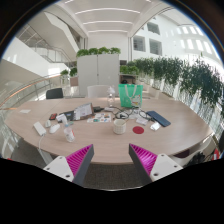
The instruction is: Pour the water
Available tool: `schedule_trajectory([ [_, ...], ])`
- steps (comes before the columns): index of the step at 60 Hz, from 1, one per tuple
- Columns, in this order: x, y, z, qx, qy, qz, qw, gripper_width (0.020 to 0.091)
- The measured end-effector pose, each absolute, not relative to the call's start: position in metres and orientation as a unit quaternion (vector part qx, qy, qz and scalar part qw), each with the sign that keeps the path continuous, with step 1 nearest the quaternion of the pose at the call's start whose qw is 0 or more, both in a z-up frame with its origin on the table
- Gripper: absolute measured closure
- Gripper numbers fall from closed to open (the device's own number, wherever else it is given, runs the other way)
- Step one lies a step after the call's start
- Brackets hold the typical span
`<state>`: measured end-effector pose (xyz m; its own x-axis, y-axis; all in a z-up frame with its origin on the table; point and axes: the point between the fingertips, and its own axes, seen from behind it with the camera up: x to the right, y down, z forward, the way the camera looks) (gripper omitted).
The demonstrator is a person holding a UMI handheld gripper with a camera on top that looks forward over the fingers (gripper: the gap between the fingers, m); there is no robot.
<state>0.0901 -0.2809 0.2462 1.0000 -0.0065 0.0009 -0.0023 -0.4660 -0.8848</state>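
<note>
Across the middle of the frame runs a pale wooden tabletop [100, 140] scattered with small things. At lower centre the tool [112, 158] shows its two pink pads [80, 158] spread wide apart, gripping nothing. A white cup [120, 126] stands near the centre, beyond the fingers; a clear bottle-like object [64, 124] sits at left, a green bag [130, 96] behind. Judging by this, the approach has barely begun: the next move calls for reaching toward the water vessel. Which item holds water is hard to make out.
</note>
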Motion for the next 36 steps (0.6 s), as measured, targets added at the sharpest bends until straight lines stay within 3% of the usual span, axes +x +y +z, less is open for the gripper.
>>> schedule_trajectory([
  [9, 0.100, -0.282, 0.238, -0.857, 0.040, -0.033, 0.512, 0.0279],
  [36, -0.013, -0.270, 0.207, -0.852, 0.011, -0.029, 0.523, 0.0276],
])
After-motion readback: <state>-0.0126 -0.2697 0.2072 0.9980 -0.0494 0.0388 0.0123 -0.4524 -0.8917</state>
